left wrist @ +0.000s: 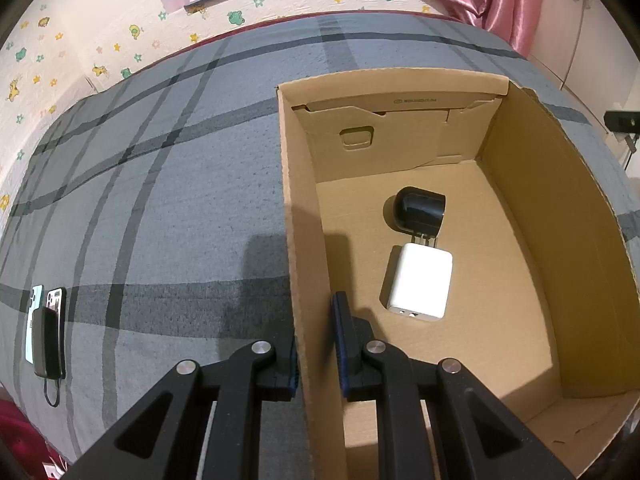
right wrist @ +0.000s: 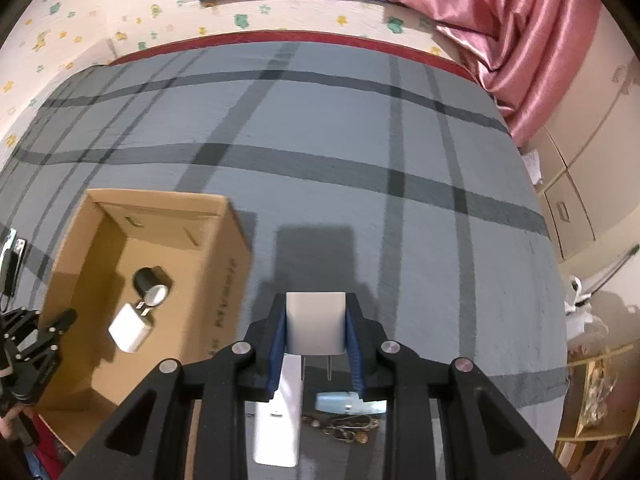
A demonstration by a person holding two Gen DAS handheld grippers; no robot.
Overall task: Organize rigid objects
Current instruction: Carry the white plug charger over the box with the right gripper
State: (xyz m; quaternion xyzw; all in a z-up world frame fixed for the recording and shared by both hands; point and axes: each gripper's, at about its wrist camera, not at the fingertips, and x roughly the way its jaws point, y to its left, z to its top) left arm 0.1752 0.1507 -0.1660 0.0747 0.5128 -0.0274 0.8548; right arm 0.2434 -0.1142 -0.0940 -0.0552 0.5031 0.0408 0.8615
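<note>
Hidden or unclear: lower part of white plug adapter (right wrist: 316, 322) behind fingers, only two prongs showing below; phones (left wrist: 46, 320) at left edge of left wrist view small, overlapping, count unclear; lettering on cardboard box (right wrist: 228, 280) blurred.

Right gripper (right wrist: 316, 344): jaws pinching white plug adapter between blue pads, centre-bottom of frame, above grey plaid bedspread (right wrist: 400, 160), right of box.

Left gripper (left wrist: 316, 344): jaws astride box's left wall (left wrist: 304, 280), one finger outside, one inside; gripping or loose, cannot tell.

Inside box, centre: white charger (left wrist: 420, 282), black round adapter (left wrist: 420, 208) touching its upper end.
</note>
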